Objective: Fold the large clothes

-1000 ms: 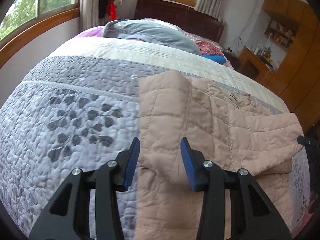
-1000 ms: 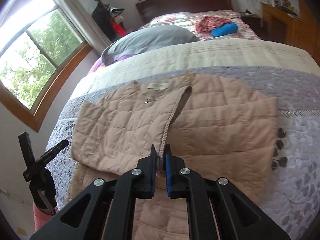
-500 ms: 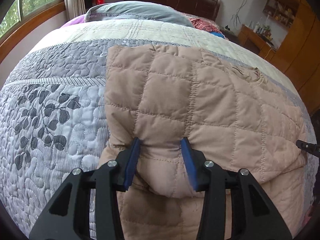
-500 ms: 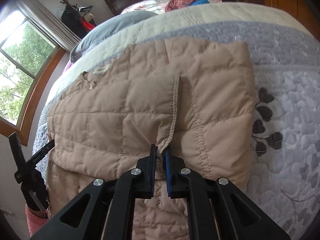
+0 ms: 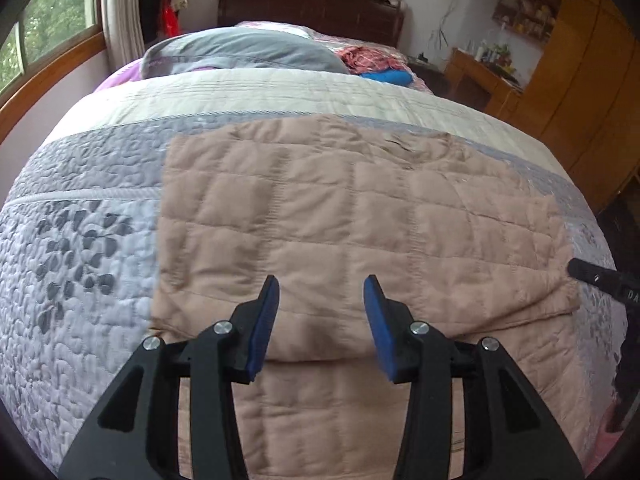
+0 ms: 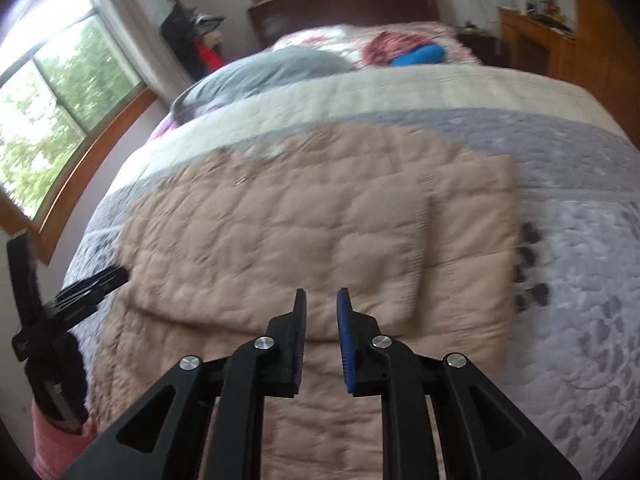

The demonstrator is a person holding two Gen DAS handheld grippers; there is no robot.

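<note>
Two grippers hang above a beige quilted jacket that lies flat on the bed, taken here as the landmark for everything else.

Left of the jacket, the bedspread shows a dark leaf print on pale grey, and beyond that edge of the bed stands a window with a wooden sill. Over the jacket's near fold, toward its left half, the left gripper points down at the cloth with its blue pads standing well apart; nothing sits between them and they touch no fabric. The jacket itself is folded over: an upper layer ends in a rounded edge just beyond the pads, and a lower layer runs on toward the camera under the gripper.

Behind the jacket, toward the headboard, come a cream band of the bedspread, a grey pillow, then a red patterned cloth and a blue roll.

Over the jacket's near fold, further right, the right gripper also points down; its jaws are opening, a narrow gap shows between the pads, and no cloth is caught there. This view is blurred. In it the left gripper's black frame shows at the jacket's left edge, with a pink sleeve below it.

Right of the jacket lies more leaf-print bedspread, and past the bed stand wooden cabinets with a cluttered shelf.
</note>
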